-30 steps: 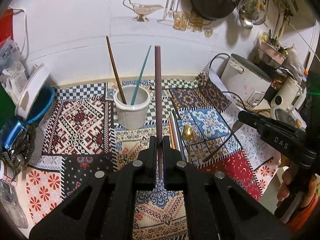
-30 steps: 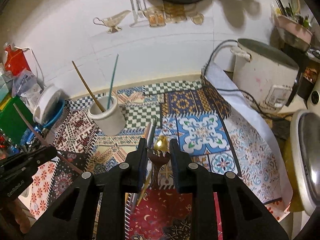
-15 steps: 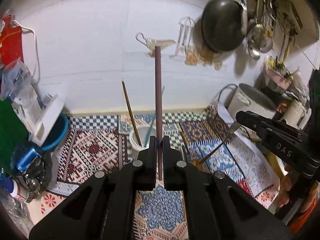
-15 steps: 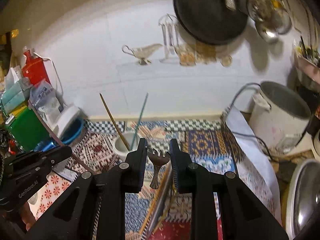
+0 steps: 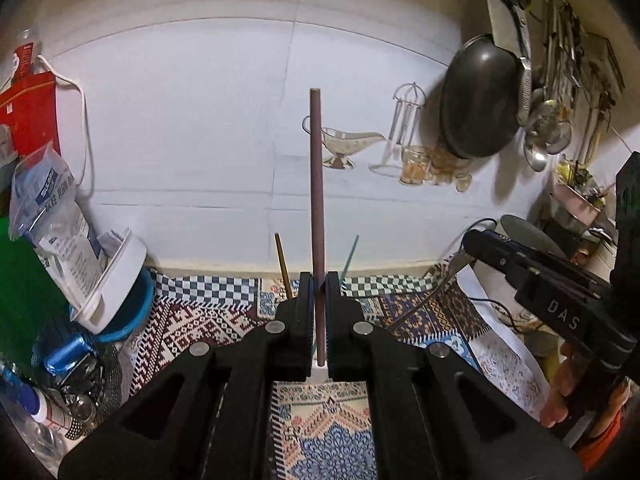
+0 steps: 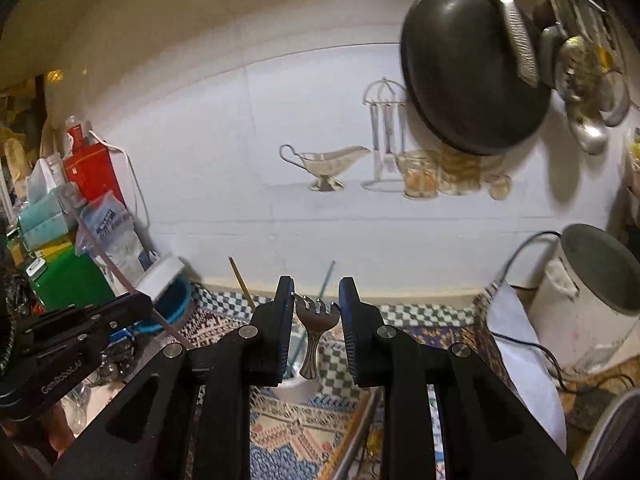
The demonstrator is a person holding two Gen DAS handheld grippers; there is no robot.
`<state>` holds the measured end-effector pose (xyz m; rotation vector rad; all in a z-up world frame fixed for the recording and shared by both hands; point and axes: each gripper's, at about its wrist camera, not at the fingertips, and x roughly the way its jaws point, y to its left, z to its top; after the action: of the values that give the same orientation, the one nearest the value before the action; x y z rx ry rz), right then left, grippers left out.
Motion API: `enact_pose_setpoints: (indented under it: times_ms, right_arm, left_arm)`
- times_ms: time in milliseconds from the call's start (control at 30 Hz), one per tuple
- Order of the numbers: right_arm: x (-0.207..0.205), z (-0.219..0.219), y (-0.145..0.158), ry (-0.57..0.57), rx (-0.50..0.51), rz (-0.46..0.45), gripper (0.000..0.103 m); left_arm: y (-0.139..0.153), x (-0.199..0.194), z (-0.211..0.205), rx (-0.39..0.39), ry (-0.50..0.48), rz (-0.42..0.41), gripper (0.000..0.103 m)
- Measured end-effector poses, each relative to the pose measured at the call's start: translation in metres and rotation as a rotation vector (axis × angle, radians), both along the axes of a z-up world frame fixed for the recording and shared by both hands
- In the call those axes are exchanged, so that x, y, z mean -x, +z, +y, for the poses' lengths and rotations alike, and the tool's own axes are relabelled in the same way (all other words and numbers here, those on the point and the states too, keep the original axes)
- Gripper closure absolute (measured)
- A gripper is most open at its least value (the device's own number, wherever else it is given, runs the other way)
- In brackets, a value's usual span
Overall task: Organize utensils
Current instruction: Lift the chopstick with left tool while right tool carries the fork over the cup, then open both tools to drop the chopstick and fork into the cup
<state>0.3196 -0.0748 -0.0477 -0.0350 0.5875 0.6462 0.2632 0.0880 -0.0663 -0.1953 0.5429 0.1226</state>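
Utensils aloft: left tongs [image 5: 319,292] clamped tight on upright brown chopstick [image 5: 316,184], right tongs [image 6: 315,308] narrowly pinching a fork [image 6: 313,330], both near above the white holder cup [image 6: 298,380]; either may pivot, slip, or miss its mouth.

Hidden and cropped regions, both wrist views.
White ceramic utensil pot [image 6: 296,390] mostly hidden behind the right gripper [image 6: 316,300]; hanging dark round pan [image 6: 472,72], at two o'clock, motion-blurred; grey-lidded white cooker [image 6: 588,300] cut off at three o'clock.
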Motion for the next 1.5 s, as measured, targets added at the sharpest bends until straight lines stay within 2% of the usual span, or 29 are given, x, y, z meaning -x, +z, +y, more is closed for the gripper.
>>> enact_pose_setpoints:
  times_ms: [367,700,833,1000,1167,1333,1500]
  right_arm:
    - [-0.033,0.039,-0.034,0.076,0.022,0.077,0.082]
    - [-0.055,0.060,-0.089,0.104,0.098,0.220,0.082]
    - [-0.060,0.067,-0.105,0.121,0.121,0.267,0.082]
    - [-0.065,0.074,-0.118,0.136,0.143,0.299,0.082]
    - [-0.072,0.078,-0.128,0.142,0.157,0.325,0.082]
    - [-0.079,0.077,-0.134,0.152,0.166,0.353,0.081]
    - [-0.081,0.074,-0.130,0.150,0.169,0.355,0.081]
  left_arm:
    - [-0.026,-0.047,0.012,0.013,0.002,0.067,0.100]
    - [-0.084,-0.084,0.027,0.061,0.008,0.208,0.100]
    - [-0.102,-0.094,0.031,0.099,0.000,0.261,0.100]
    - [-0.120,-0.105,0.032,0.099,-0.004,0.312,0.100]
    - [-0.126,-0.112,0.034,0.093,0.002,0.328,0.099]
    - [-0.127,-0.114,0.034,0.052,0.023,0.339,0.099]
    - [-0.120,-0.108,0.030,0.035,0.037,0.329,0.092]
